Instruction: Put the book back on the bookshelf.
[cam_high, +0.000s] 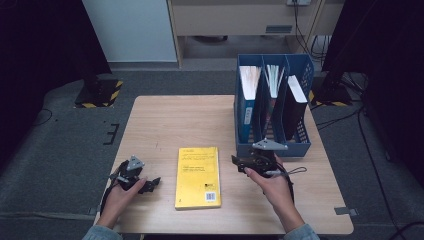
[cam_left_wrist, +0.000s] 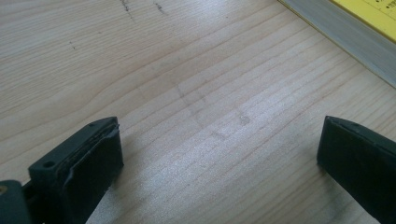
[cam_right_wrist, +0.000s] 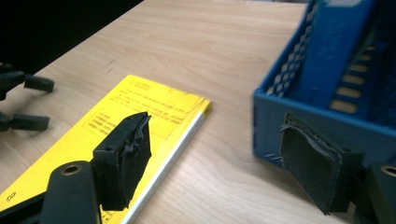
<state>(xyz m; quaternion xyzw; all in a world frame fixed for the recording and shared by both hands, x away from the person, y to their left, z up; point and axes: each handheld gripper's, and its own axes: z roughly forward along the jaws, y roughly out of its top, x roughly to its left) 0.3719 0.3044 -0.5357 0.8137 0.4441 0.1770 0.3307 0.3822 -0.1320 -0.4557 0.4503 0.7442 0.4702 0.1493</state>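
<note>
The yellow book (cam_high: 198, 177) lies flat, long axis probably running away from the person; both grippers gape empty.

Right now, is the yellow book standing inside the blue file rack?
No, the yellow book lies flat on the wooden table, in front of and to the left of the blue file rack.

A light wooden table (cam_high: 165, 120) carries two things. A yellow book (cam_high: 198, 177) lies flat near its 6 o'clock edge. A blue file rack (cam_high: 274, 145) holding books stands at 2 o'clock.
</note>
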